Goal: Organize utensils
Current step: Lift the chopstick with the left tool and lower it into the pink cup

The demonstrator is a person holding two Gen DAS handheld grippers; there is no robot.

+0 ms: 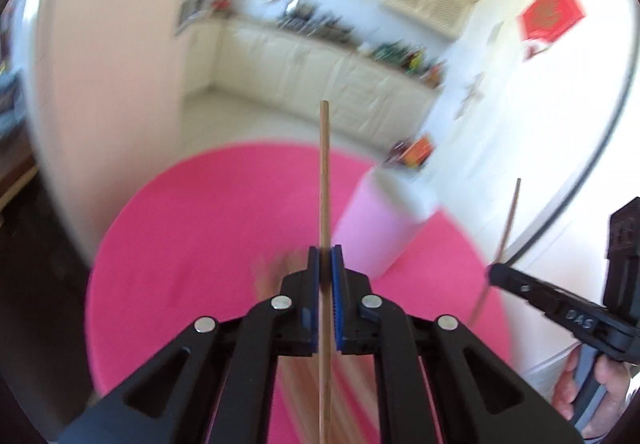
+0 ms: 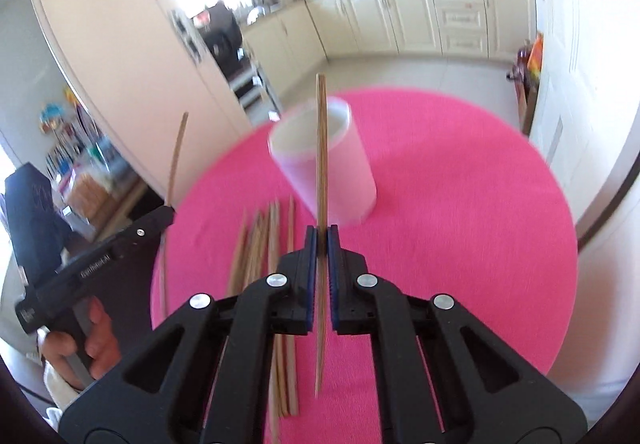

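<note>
My left gripper (image 1: 325, 250) is shut on a wooden chopstick (image 1: 324, 180) that points up and forward above the round pink table (image 1: 192, 228). My right gripper (image 2: 322, 232) is shut on another wooden chopstick (image 2: 321, 148), held upright in front of the white cylindrical holder (image 2: 340, 172). The holder also shows in the left wrist view (image 1: 380, 220), to the right of my left gripper. Several loose chopsticks (image 2: 260, 240) lie on the table left of my right gripper. The right gripper shows in the left wrist view (image 1: 496, 272), the left one in the right wrist view (image 2: 168, 210).
The pink table (image 2: 460, 204) stands in a kitchen with cream cabinets (image 2: 420, 16) behind and a white door (image 2: 580, 64) at the right. A cream wall panel (image 2: 120, 64) stands at the left. The left wrist view is motion-blurred.
</note>
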